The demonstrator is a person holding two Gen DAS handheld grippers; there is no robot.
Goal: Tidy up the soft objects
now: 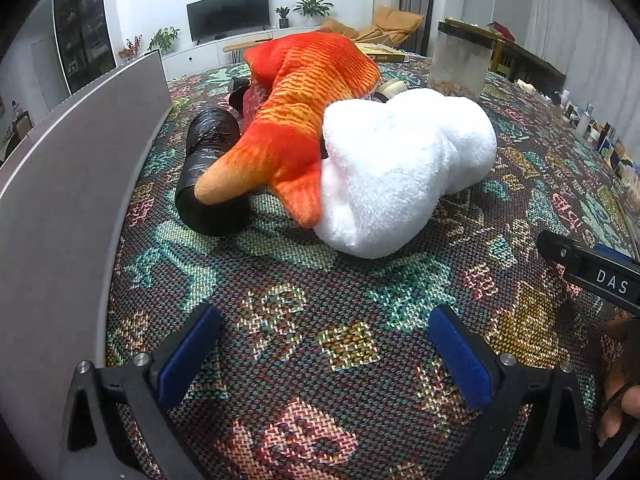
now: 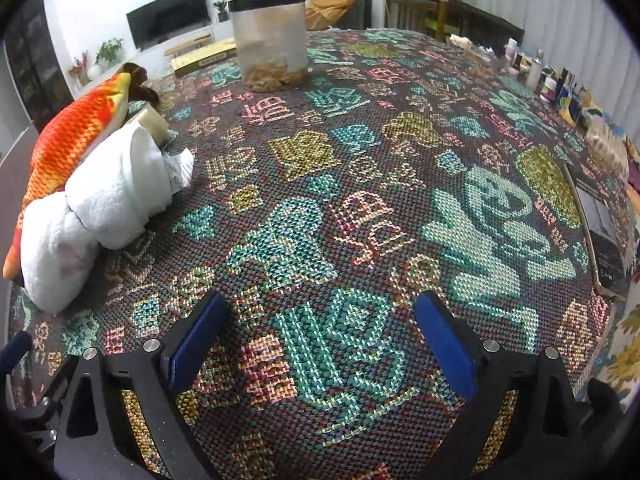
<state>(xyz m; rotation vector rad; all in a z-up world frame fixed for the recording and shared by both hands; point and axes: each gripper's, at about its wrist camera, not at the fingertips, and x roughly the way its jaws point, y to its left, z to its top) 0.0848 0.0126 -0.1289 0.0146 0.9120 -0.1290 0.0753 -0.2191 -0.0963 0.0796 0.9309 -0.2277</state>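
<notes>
On the patterned woven worktop (image 1: 320, 320), you are hovering both wide, empty tongs, left (image 1: 324, 356) and right (image 2: 320, 344); be aiming squarely across the fluffy white plush (image 1: 400, 168).

A woven patterned cloth (image 2: 360, 184) covers the tabletop under the tongs. Far ahead of them stands a clear canister (image 2: 270, 40) with a black lid, a flat yellow box (image 2: 202, 58) just left of it. A black plastic roll (image 1: 210, 172) lies ahead-left, beside a grey panel (image 1: 76, 184)
</notes>
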